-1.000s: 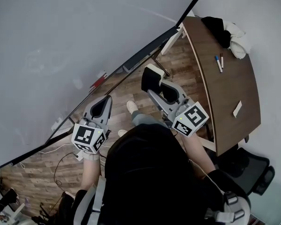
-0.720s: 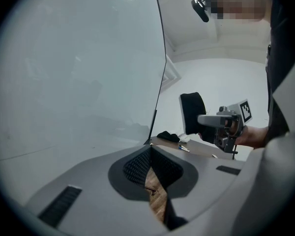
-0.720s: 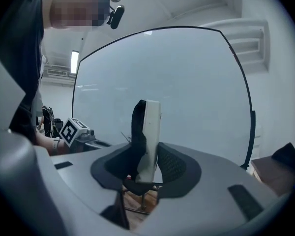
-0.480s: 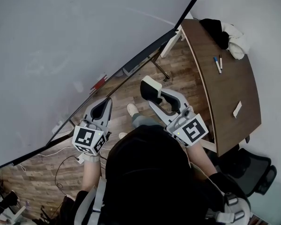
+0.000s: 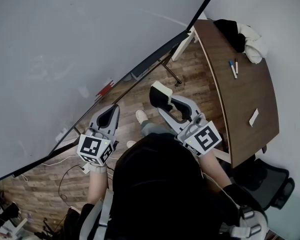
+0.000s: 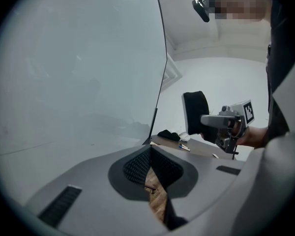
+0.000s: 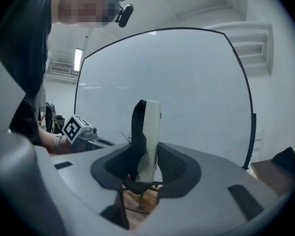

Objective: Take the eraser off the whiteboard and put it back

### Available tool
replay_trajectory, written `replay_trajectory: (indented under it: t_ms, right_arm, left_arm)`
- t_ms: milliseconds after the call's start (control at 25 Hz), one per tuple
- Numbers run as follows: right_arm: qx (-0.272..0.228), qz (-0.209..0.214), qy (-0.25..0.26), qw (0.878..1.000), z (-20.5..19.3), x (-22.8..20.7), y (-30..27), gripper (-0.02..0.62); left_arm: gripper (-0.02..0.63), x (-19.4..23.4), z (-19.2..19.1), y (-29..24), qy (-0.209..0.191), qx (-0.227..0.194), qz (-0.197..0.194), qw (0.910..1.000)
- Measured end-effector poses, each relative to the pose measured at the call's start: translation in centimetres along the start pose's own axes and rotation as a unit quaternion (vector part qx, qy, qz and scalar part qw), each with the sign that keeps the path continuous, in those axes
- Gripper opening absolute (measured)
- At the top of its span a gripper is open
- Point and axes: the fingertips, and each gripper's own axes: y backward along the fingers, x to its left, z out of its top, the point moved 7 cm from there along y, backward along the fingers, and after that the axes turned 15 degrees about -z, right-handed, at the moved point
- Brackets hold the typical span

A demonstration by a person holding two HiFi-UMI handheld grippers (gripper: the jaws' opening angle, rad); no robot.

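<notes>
A person's right gripper (image 5: 165, 103) clamps a block-shaped eraser (image 7: 148, 132) with a white plastic back and black felt face, held in the air in front of the large pale-grey whiteboard (image 5: 80, 44) and clear of its surface. The jaws stand about half apart, and their ribbed pads press on the eraser's two broad faces. Seen from the right gripper view, the eraser stands on end with a slight lean. Its long axis runs up and down, across the line of the jaws. The felt faces left and the white back faces right. The upper end rises well above the jaws, while the lower end is sunk between the pads and cannot be seen.

The left gripper (image 6: 150, 149) points at the whiteboard's lower edge, its jaws brought together at the tips with nothing between them.

To the right of the whiteboard stands a curved brown wooden table (image 5: 250, 99), bearing two marker pens (image 5: 233, 67) and a bundle of black and white cloth (image 5: 245, 34). A small red object (image 5: 106, 87) on the whiteboard's lower rail is too small to identify. The whiteboard runs out of the picture on the left and top, and the person's dark-clothed body (image 5: 155, 189) hides most of both arms.
</notes>
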Motion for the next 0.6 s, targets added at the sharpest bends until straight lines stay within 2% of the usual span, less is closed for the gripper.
replay_trajectory:
  t_ms: [600]
  right_arm:
    - [0.033, -0.005, -0.086, 0.996, -2.7, -4.3, -3.9, 0.155]
  left_arm:
    - [0.006, 1.2, -0.2, -0.6, 0.010, 0.015, 0.026, 0.9995]
